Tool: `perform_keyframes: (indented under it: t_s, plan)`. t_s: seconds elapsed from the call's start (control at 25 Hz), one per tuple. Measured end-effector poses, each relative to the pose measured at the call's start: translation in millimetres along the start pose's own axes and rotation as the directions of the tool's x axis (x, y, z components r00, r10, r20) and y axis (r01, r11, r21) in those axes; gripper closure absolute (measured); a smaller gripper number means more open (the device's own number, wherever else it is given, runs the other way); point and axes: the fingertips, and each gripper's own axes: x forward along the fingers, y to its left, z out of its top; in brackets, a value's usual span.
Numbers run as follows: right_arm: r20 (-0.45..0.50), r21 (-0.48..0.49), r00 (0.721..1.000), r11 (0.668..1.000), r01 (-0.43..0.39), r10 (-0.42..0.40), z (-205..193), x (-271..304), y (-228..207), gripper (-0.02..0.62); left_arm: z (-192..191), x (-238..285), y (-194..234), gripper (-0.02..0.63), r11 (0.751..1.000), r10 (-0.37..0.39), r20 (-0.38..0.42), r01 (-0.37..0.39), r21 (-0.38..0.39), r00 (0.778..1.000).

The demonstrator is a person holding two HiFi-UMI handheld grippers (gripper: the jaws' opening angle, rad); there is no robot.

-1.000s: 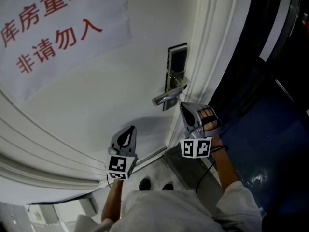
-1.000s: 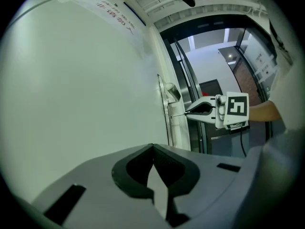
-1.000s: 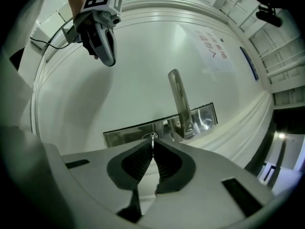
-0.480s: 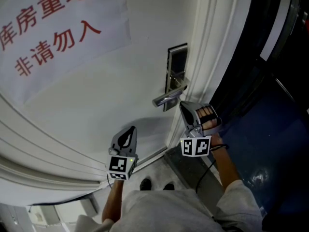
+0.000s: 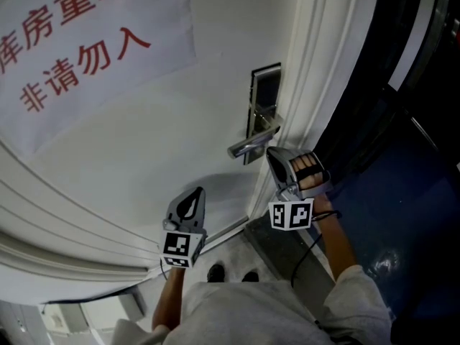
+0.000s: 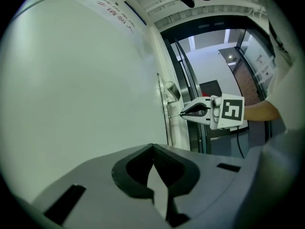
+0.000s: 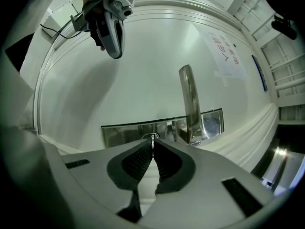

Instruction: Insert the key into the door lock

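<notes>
thin key [image 7: 152, 139] tip at steel lock plate [image 7: 121, 131].

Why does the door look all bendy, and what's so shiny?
Both gripper views: wide-angle lenses bulge the white door, corners go dark. Right gripper view: the metal lock plate and handle catch glare. Head view: a soft shadow lies on the door beside the left hand-held gripper.

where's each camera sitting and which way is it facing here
Head view: on the person's head, facing steeply down the door; both forearms, the left gripper and the right gripper show.
Left gripper view: on the left gripper, looking along the door; its own fingers below, the right gripper ahead.
Right gripper view: on the right gripper, facing the lock plate and handle; its fingers pinch the key.
Shared: each gripper view shows the other gripper.
</notes>
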Motion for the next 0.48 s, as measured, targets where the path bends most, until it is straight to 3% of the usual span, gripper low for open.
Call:
perform_keyframes:
  t_s: [0.48]
  plan:
    - [-0.016, -0.022, 1.0, 1.0, -0.004, 0.003, -5.0, 2.1, 1.2, 0.566, 1.5, 2.0, -2.2, 0.589, 1.0, -0.013, 0.001, 0.013, 0.005, 1.0]
